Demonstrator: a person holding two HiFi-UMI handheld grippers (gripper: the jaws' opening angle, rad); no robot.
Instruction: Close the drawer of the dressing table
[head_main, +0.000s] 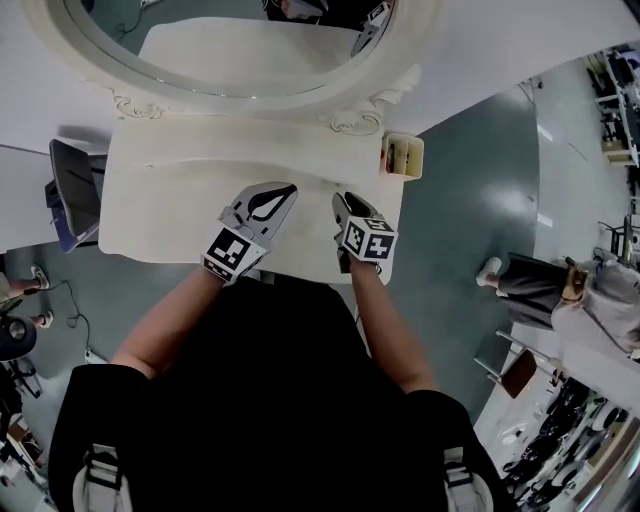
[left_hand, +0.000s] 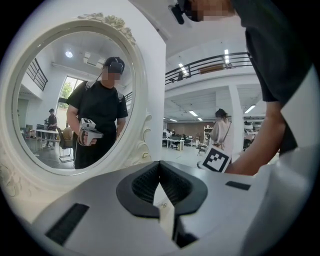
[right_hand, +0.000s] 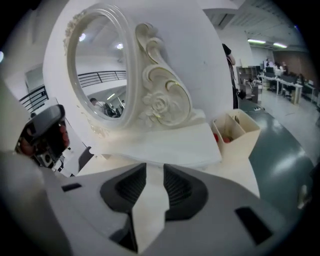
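Jaws of right gripper (right_hand: 155, 169) apart.

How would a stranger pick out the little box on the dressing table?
Find the white dressing table with the oval mirror. At the tabletop's rear corner on the person's right, beside the mirror's carved scroll, stands a small cream box. Unlike the ornate mirror, it is plain, open-topped and divided inside.

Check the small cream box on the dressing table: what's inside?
The small cream open-top box has a divider and something small and red low in one compartment. Its walls hide the rest.
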